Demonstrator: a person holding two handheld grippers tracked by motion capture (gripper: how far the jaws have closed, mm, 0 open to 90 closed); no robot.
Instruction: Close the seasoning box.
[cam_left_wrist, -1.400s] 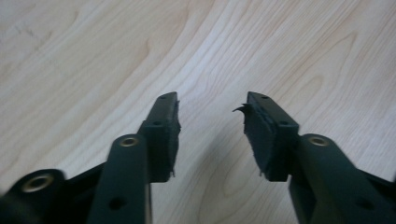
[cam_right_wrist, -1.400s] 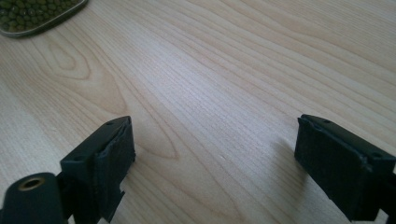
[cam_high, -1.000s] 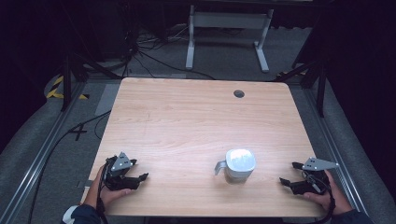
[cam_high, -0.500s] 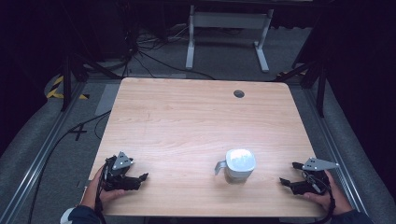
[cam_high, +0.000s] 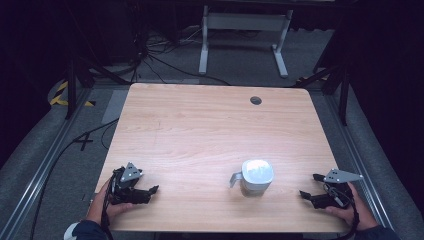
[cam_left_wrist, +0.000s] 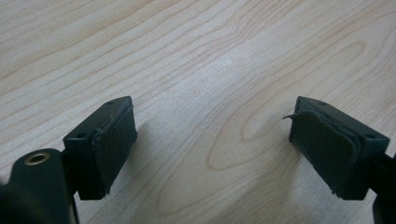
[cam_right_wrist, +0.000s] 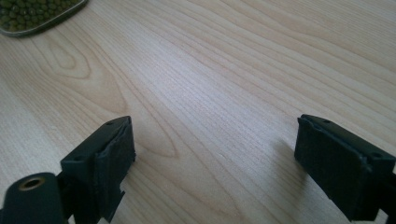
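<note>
A small container with a white lid and a side handle (cam_high: 256, 176) stands on the wooden table (cam_high: 200, 125), front right of centre. In the right gripper view its lower part (cam_right_wrist: 32, 16) shows at the top left, with green beans inside. My left gripper (cam_high: 150, 194) rests at the front left corner, held by a hand, open and with nothing between its jaws (cam_left_wrist: 212, 140). My right gripper (cam_high: 310, 186) sits at the front right, just right of the container, also open with nothing in it (cam_right_wrist: 215, 149). Neither touches the container.
A round cable hole (cam_high: 256, 100) lies near the table's far edge. Beyond the table are a white metal stand (cam_high: 242, 35) and loose cables on the dark floor (cam_high: 150, 60). Rails run along both sides of the table.
</note>
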